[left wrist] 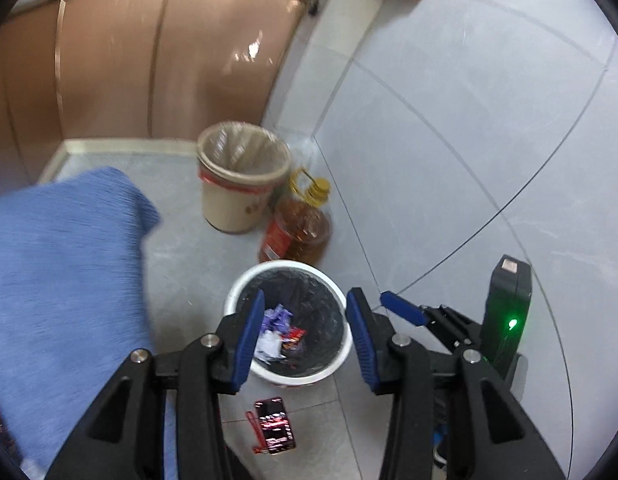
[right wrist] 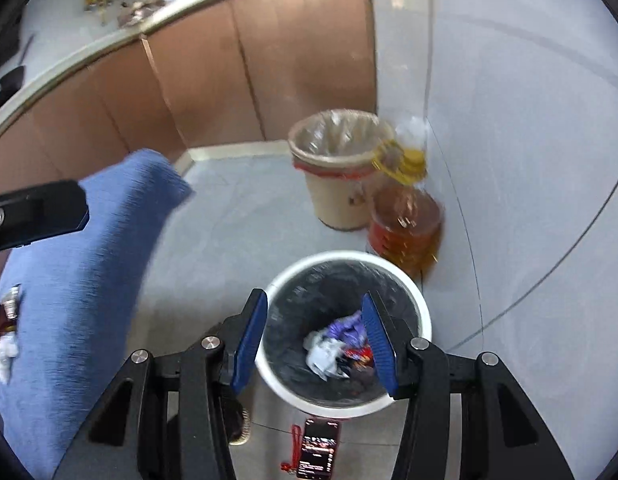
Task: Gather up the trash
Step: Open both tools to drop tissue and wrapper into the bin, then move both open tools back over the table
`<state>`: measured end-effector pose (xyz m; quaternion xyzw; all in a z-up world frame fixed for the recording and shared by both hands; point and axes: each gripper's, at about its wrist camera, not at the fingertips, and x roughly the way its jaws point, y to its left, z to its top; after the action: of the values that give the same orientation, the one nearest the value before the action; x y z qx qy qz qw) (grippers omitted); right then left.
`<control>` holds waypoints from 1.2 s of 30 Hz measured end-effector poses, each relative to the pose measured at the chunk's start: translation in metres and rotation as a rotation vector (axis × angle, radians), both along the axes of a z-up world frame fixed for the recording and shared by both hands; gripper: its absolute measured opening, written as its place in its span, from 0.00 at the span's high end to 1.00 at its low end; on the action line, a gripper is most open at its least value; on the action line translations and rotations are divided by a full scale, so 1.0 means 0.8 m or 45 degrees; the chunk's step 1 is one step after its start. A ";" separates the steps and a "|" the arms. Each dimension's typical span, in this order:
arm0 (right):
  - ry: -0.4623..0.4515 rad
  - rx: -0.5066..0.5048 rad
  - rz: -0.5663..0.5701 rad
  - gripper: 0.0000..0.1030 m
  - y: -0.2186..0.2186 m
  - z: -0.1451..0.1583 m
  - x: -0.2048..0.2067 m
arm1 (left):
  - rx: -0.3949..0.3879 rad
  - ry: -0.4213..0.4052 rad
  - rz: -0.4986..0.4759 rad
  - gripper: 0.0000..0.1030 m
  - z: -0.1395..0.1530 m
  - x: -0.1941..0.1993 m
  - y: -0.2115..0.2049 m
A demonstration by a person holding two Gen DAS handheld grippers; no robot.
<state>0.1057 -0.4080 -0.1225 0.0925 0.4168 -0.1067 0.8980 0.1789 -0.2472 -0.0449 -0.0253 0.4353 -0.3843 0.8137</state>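
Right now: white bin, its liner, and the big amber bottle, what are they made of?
White bin: likely rigid plastic, with a smooth, evenly white rim. Black liner: thin plastic film, crinkled and glinting. Amber bottle: probably clear plastic, see-through walls over amber liquid, yellow moulded cap and handle, red label. Motion blur leaves glass possible but unlikely.

Pale tiled floor (left wrist: 181, 240) here. A white bin (left wrist: 341, 300) sits on it with a phone (left wrist: 275, 426) lying just in front. Further back there's a beige bin (left wrist: 233, 204) and an oil jug (left wrist: 297, 228) right beside it. The blue-covered surface (right wrist: 89, 280) on the left has wrapper scraps (right wrist: 5, 328) on it.
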 end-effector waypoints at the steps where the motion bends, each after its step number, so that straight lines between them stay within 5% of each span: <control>1: -0.022 -0.005 0.021 0.52 0.011 0.012 -0.003 | -0.010 -0.021 0.011 0.60 0.010 -0.006 0.015; 18: -0.309 -0.058 0.284 0.52 0.158 0.179 -0.052 | -0.071 -0.332 0.302 0.54 0.129 -0.098 0.296; 29: -0.419 -0.046 0.466 0.52 0.250 0.237 -0.083 | -0.032 -0.397 0.583 0.54 0.141 -0.145 0.477; 36: -0.426 -0.014 0.551 0.52 0.292 0.237 -0.087 | 0.012 -0.392 0.697 0.54 0.120 -0.169 0.560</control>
<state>0.0361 -0.1745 0.0671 0.0126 0.2720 0.1021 0.9568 0.0440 0.2009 0.0515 -0.0792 0.2858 -0.1481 0.9435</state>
